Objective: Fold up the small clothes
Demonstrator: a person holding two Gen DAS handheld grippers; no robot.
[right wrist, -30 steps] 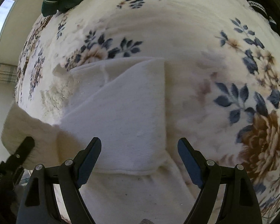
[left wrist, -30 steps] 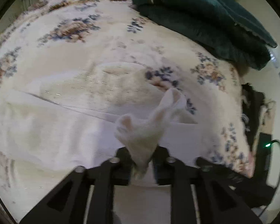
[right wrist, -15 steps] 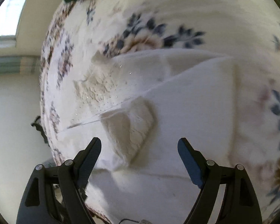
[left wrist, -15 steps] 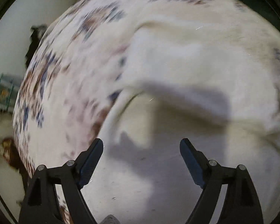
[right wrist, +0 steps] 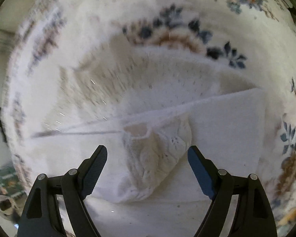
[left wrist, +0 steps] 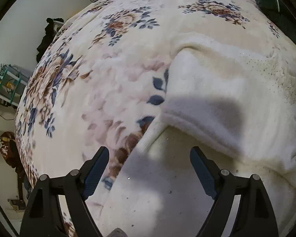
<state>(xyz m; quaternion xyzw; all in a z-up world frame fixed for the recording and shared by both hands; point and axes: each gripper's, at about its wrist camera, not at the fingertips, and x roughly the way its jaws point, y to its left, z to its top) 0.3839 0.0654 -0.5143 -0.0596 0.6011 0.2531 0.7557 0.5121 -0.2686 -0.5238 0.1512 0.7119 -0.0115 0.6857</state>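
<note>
On the left, the left tongs (left wrist: 149,161) hang spread wide with nothing between them; a second ago they pinched a tuft of the white garment (left wrist: 217,102), so that corner has been let go. The garment lies folded on the floral blanket (left wrist: 84,90) of the bed, filling the centre and right of the left frame. To the right, the right tongs (right wrist: 147,159) are likewise spread and empty, now poised over a turned-over knitted flap (right wrist: 157,158) at lower centre. One fold looks laid; I'd guess another is next. No brand, label or writing is legible anywhere.
</note>
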